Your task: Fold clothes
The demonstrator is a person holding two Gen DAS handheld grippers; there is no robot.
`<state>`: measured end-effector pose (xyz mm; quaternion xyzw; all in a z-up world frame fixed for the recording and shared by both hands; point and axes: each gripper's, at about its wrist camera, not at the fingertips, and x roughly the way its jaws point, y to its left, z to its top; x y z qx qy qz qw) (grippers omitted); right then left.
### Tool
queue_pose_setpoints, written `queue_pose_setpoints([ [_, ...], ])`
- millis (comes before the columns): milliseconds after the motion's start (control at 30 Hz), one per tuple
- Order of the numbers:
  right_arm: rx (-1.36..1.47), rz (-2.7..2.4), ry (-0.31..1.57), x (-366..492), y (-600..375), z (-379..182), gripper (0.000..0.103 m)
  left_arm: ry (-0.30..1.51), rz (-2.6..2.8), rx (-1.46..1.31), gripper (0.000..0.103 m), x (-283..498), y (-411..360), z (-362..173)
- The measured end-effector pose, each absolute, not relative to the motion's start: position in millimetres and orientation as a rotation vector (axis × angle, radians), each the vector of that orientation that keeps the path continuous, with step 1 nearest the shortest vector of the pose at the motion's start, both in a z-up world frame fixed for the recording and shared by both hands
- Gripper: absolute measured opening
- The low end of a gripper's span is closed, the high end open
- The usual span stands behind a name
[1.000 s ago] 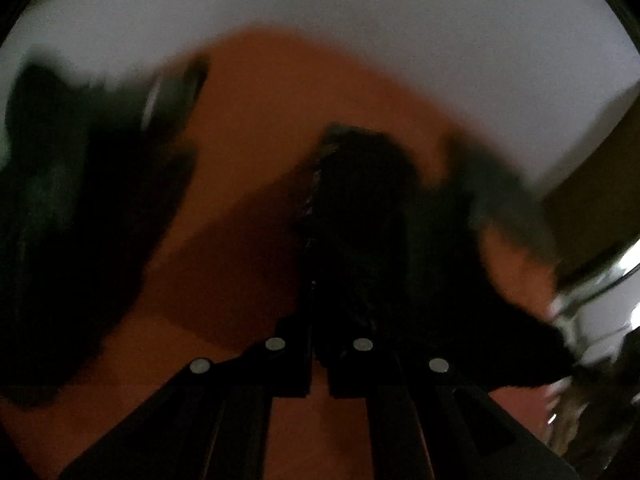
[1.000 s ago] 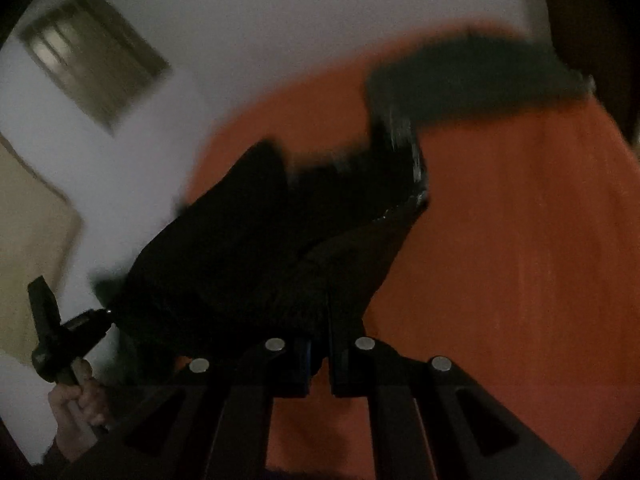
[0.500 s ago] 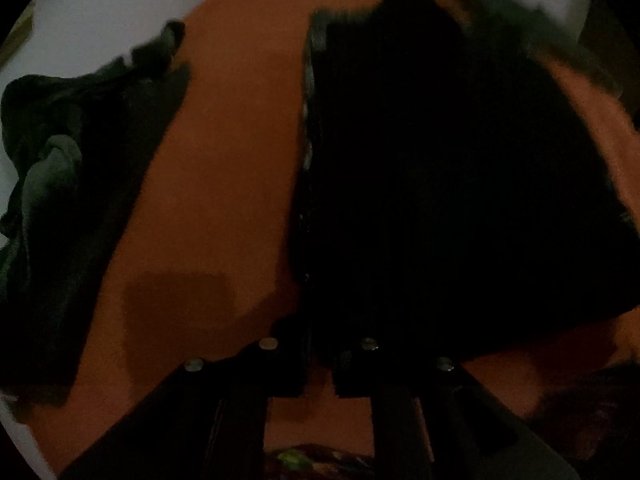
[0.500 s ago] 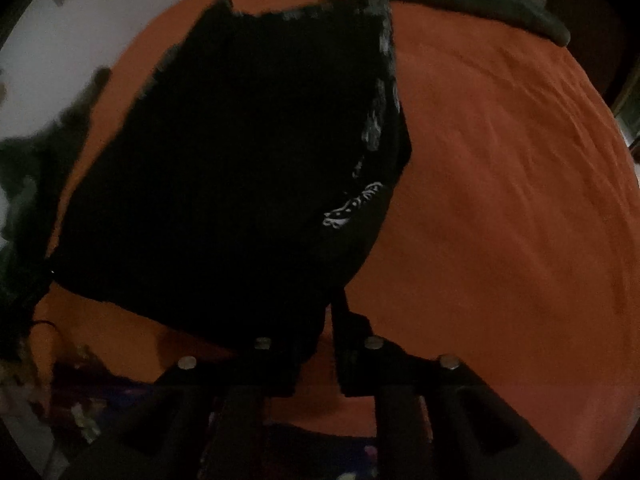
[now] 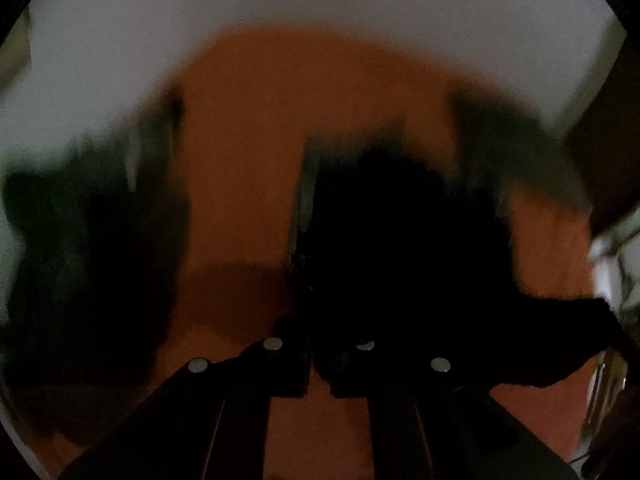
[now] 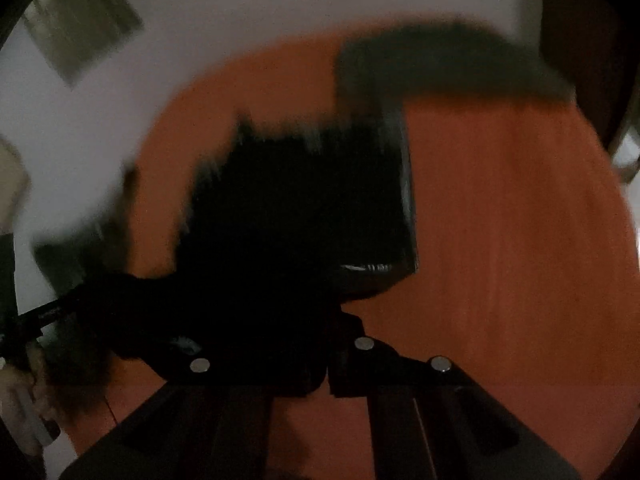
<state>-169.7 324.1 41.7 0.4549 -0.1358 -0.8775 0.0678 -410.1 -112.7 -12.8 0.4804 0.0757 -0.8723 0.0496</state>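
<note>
A black garment (image 5: pixel 400 240) hangs bunched over the orange bedsheet (image 5: pixel 248 160), blurred by motion. My left gripper (image 5: pixel 318 344) grips one edge of it, jaws closing with the cloth pinched between them. In the right wrist view the same black garment (image 6: pixel 300 240) stretches from my right gripper (image 6: pixel 326 354), whose jaws are closing tight on its other edge, out to the left gripper (image 6: pixel 40 316) held in a hand (image 6: pixel 24 400). The fingertips are hidden in the dark cloth.
A dark green heap of clothes (image 5: pixel 80 260) lies at the bed's left side. A grey-green garment (image 6: pixel 440 68) lies across the far edge of the orange bedsheet (image 6: pixel 500 240). White walls stand behind, with a window (image 6: pixel 76 20).
Half a second ago the black garment lay spread wide and close over the sheet. Now both grippers have risen and it hangs bunched, as it did a second ago.
</note>
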Motion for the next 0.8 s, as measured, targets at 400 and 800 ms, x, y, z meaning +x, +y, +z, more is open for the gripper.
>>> queue_pose_setpoints([
  [400, 0.79, -2.862, -0.353, -177, 305, 365, 0.004, 0.281, -2.795, 0.85, 0.009, -418, -107, 322],
  [800, 1.115, -2.731, -0.317, -217, 276, 338, 0.004, 0.454, -2.561, 1.276, 0.011, -465, -162, 253],
])
